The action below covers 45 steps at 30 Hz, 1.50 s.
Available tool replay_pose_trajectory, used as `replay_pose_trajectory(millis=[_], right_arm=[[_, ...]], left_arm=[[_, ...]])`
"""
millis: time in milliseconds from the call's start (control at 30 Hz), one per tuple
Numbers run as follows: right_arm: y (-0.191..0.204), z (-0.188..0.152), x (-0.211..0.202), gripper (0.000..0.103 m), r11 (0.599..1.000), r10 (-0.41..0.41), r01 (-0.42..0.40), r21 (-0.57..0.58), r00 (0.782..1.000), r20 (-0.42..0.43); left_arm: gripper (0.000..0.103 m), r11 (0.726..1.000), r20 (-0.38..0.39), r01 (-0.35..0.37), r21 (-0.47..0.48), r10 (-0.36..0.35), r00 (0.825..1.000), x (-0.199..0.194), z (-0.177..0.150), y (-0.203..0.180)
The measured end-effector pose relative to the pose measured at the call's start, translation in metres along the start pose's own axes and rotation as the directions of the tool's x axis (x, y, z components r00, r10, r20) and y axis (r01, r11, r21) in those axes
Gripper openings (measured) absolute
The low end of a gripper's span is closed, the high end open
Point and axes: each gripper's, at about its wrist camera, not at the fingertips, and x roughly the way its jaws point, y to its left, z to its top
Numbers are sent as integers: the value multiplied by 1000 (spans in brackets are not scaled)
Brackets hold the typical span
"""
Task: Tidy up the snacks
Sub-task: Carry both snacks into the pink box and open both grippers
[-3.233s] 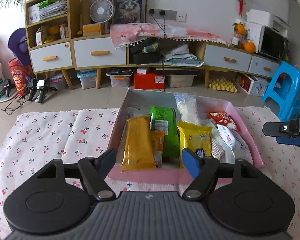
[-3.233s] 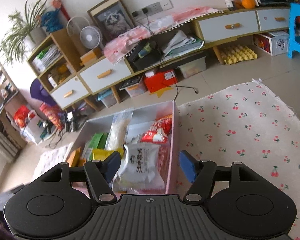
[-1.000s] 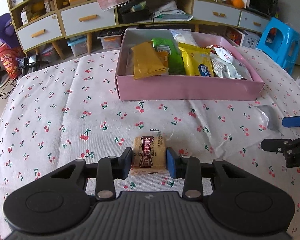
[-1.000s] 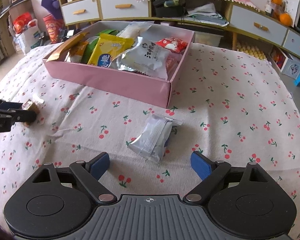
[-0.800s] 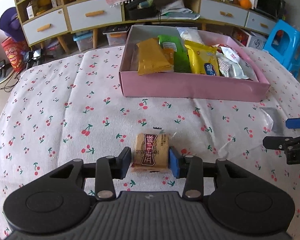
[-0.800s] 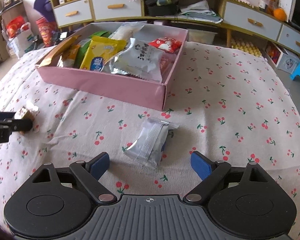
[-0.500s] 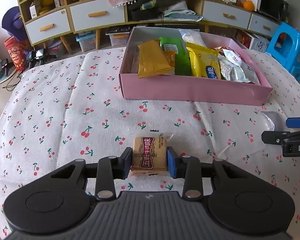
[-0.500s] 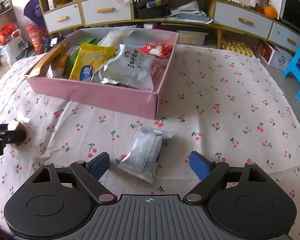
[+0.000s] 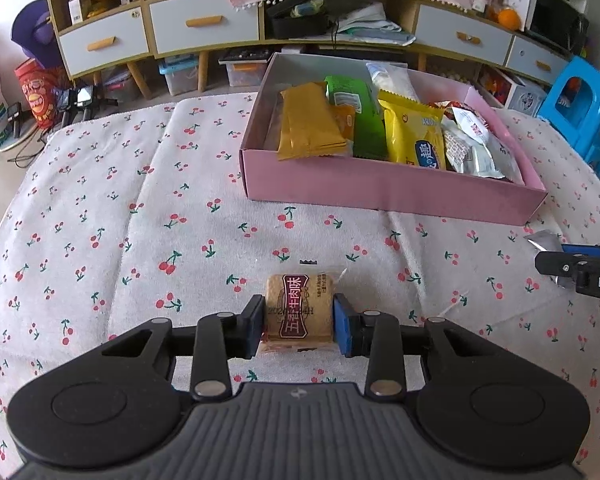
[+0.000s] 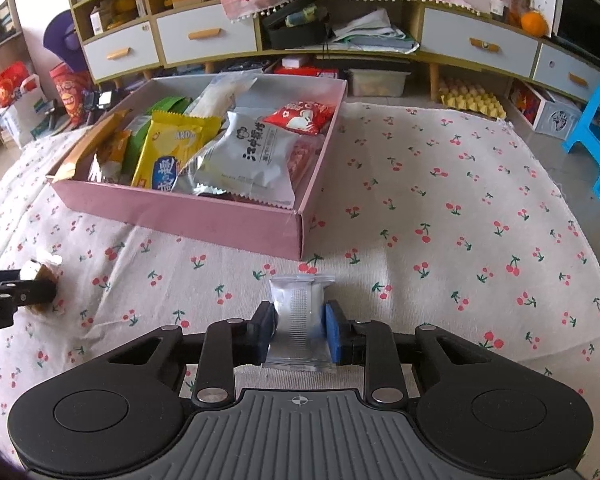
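Observation:
My left gripper (image 9: 299,326) is shut on a small tan snack packet (image 9: 299,307) with a dark red label, low over the cherry-print cloth. My right gripper (image 10: 300,330) is shut on a silver foil snack packet (image 10: 300,312). The pink box (image 9: 392,192) stands beyond both, filled with several snack bags: orange, green, yellow, white and red. It also shows in the right wrist view (image 10: 188,212). The left gripper shows at the left edge of the right wrist view (image 10: 18,292), the right gripper at the right edge of the left wrist view (image 9: 580,268).
The cherry-print cloth (image 10: 460,240) covers the table. Behind stands a low cabinet with drawers (image 9: 204,28), a blue plastic stool (image 9: 580,116) at the right, bags and storage bins on the floor.
The right gripper has moved forward and closed on the silver packet, which lay loose between its open fingers before. The left gripper still holds the tan packet.

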Motion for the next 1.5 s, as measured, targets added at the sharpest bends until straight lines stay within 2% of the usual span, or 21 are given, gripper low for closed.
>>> replay_pose_trajectory(millis=[333,633,1100,1500], right_arm=[[-8,11,-21,25,998,34,-36,54,999,29],[-21,20,-35,25,990,52,-61,126,996,74],[-20,34,-47,25,977,96,-117,178,988,123],[-23,61,-44,25,933,182,-236,272,961,211]], left_arm=[[33,997,20,37,-68,-36,999,-12,7,10],[33,990,76,65,-122,-56,996,-26,17,17],[33,973,150,132,-191,-104,983,-33,37,14],[33,959,225,175,-224,-124,966,-17,69,10]])
